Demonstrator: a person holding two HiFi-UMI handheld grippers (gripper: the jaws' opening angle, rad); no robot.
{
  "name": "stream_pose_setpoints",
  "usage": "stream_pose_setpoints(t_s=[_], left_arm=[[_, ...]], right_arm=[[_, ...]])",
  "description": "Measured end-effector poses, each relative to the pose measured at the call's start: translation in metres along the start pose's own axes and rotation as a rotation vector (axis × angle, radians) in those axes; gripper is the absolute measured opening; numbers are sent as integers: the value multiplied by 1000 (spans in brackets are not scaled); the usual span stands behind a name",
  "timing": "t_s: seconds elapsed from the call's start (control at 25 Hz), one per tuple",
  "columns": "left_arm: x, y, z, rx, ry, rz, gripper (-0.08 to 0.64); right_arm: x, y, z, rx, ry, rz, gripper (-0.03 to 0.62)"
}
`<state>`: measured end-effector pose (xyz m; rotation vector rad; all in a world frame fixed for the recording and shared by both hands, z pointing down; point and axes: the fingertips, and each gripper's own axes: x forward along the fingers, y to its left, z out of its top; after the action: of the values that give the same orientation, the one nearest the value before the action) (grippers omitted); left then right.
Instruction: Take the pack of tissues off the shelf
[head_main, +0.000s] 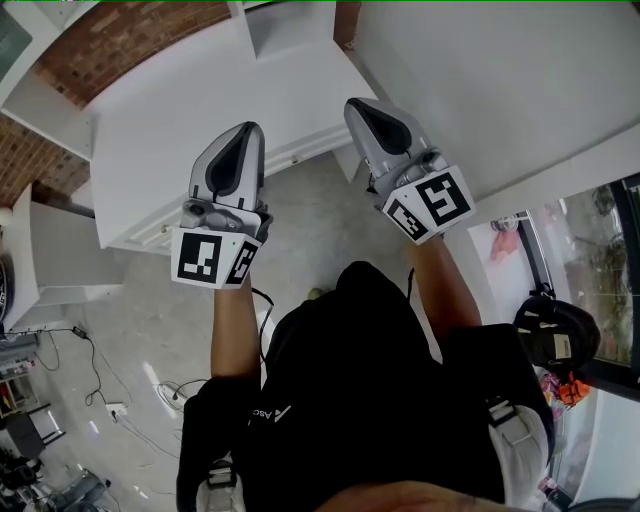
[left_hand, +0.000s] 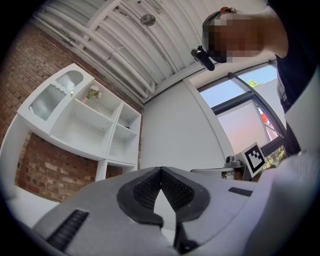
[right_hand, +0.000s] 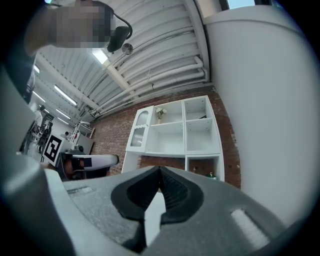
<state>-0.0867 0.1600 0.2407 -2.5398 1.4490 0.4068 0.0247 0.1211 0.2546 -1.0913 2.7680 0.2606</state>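
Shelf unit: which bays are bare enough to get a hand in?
Bare: the wide middle bay, right of the glass door, and the right middle bay. Occupied: flowers in the top bay; something green in the low right bay.

Ahead of the right tool (right_hand: 160, 170), a brick wall (right_hand: 109, 131) rises under white ceiling pipes (right_hand: 167, 72), and a white pillar (right_hand: 260, 100) stands to its right. Below and left of the left tool (head_main: 250, 130), cables (head_main: 92, 362) and a power strip (head_main: 117, 408) lie on the grey floor (head_main: 300, 205).
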Motion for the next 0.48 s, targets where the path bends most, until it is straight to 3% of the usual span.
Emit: stream_pose_setpoints(t_s=[0.48], left_arm=[[59, 69, -31, 18, 9, 5, -2]], right_arm=[[93, -56, -26, -11, -16, -26, 2]])
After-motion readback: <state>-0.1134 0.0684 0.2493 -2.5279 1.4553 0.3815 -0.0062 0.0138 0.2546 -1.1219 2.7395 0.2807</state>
